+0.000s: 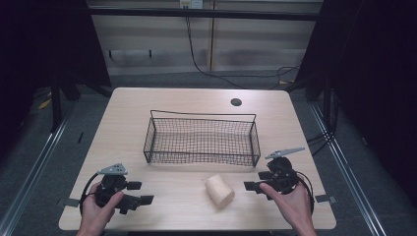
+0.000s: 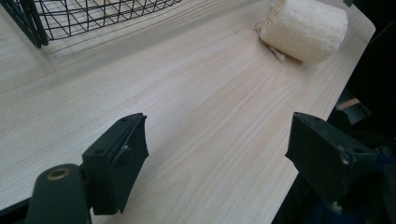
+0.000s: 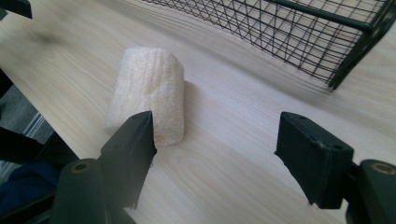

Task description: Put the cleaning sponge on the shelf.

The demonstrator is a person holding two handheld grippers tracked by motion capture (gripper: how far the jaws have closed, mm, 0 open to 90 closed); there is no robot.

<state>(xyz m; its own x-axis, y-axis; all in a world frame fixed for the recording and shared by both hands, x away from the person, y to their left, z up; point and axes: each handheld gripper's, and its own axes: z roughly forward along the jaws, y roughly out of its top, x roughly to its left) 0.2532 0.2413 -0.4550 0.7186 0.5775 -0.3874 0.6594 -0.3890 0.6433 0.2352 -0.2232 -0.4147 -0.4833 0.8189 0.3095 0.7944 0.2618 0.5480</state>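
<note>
While the sponge roll (image 1: 220, 191) is lying on the table (image 1: 147, 103) just in front of the wire basket (image 1: 201, 140), between the two hands, the right gripper (image 1: 251, 186) is waiting beside it and the left gripper (image 1: 145, 200) is sitting well apart.

Looking along the left gripper (image 2: 215, 154), its jaws are standing wide with nothing between them.

Looking along the right gripper (image 3: 212, 149), its jaws are parted and gripping nothing (the roll (image 3: 148, 95) is lying off to one side), so closing now could be nudging it away toward the table edge.
</note>
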